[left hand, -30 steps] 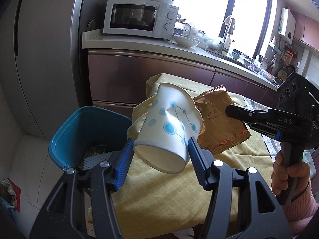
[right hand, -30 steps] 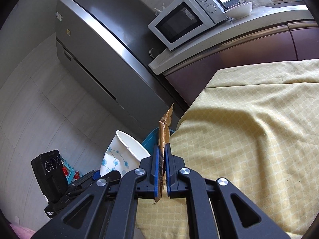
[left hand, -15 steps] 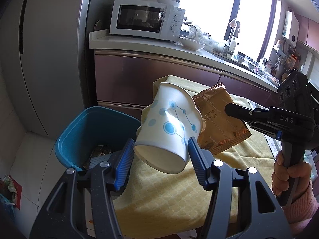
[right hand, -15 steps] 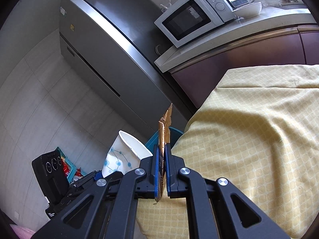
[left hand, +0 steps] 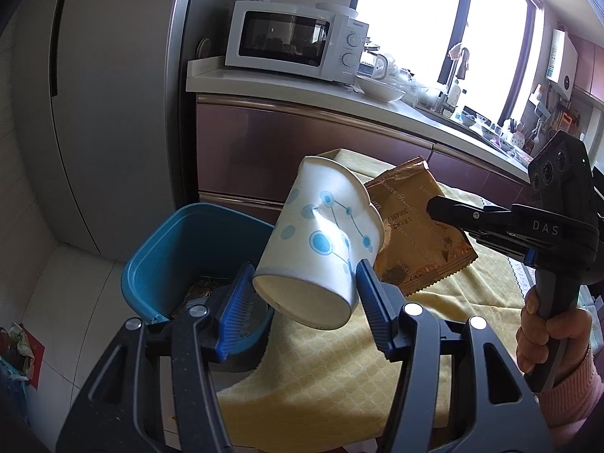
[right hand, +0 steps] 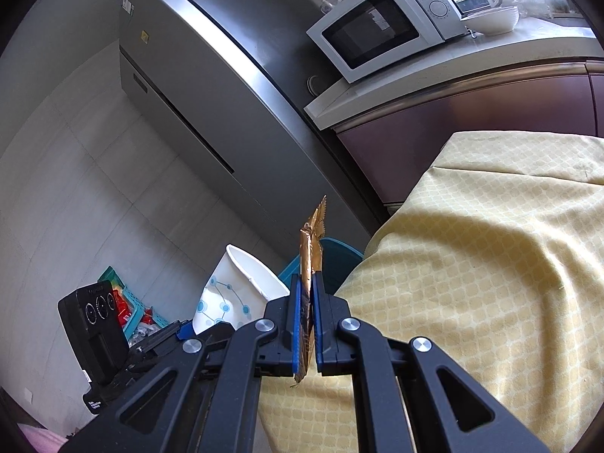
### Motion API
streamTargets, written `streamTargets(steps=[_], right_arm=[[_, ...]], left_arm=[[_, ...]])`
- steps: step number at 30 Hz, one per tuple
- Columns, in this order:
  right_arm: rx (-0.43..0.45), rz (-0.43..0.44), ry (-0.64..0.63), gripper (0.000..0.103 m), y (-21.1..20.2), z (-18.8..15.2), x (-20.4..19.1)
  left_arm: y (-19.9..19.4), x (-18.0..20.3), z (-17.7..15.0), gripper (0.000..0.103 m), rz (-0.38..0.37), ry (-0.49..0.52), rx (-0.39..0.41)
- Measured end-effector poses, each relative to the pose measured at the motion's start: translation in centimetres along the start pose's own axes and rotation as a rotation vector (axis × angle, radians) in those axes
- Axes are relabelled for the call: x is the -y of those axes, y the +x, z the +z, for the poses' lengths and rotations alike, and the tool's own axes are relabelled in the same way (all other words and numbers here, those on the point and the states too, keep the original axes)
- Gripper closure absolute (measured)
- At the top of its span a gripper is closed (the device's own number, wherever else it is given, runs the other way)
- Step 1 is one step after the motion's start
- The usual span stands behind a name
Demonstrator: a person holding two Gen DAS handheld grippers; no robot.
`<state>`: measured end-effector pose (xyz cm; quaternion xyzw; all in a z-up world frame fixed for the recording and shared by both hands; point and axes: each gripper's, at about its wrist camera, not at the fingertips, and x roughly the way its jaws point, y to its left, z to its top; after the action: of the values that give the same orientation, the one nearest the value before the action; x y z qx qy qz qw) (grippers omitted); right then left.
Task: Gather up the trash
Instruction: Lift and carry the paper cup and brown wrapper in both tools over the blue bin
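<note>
The left gripper [left hand: 305,283] is clamped on a dented white paper cup with blue dots [left hand: 321,241], held tilted above the blue plastic bin [left hand: 181,249] beside the yellow-clothed desk [left hand: 339,370]. The right gripper [right hand: 306,294] pinches a gold foil snack wrapper [right hand: 311,249] over the desk's edge, just beside the cup.

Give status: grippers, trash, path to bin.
Left gripper shut on paper cup. Right gripper shut on gold wrapper. Both beside blue bin; nothing blocking.

Both grippers are matte black frames with silver screws and ribbed blue fingers [left hand: 236,302], the right gripper [left hand: 434,205] marked "DAS" above a pink knitted sleeve [left hand: 570,396].
</note>
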<state>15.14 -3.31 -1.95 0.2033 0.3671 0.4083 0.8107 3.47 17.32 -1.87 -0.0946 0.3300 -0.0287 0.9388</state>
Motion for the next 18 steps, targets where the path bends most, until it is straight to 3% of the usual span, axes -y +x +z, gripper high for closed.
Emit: streamTargets(steps=[18], right_arm=[[-0.052, 0.021, -0.038, 0.098, 4.0, 1.4, -1.6]], left_arm=[[0.3, -5.2, 0.9, 0.048, 0.081, -0.072, 0.011]])
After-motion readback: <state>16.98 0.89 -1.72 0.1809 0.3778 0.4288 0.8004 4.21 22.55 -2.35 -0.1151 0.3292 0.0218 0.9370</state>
